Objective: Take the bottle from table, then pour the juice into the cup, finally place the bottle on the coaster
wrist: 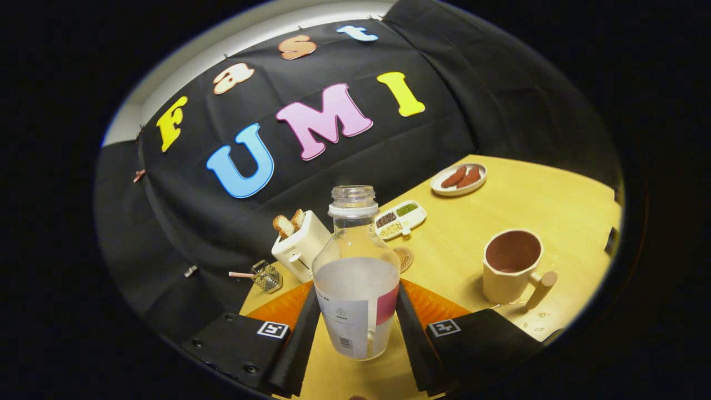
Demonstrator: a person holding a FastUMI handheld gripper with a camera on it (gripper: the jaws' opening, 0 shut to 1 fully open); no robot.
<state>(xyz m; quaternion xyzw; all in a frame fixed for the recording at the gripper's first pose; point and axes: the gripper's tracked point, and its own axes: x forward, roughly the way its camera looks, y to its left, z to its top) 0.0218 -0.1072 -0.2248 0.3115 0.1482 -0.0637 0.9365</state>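
A clear uncapped bottle (355, 272) holding pale juice and wearing a white and pink label stands between the fingers of my gripper (356, 316), which is shut on its lower body. The whole scene looks tilted, and the bottle's base hangs above the yellow table (500, 222). A cream cup (512, 265) with a brown inside and a wooden handle stands to the right of the bottle, beyond the right finger. A round cork coaster (404, 258) lies just behind the bottle, partly hidden by it.
A white toaster (300, 244) with two slices of toast stands behind the bottle on the left, next to a small wire basket (268, 276). Further back sit a divided dish of grains (401, 218) and a plate with sausages (459, 179). Some drops lie on the table near the cup.
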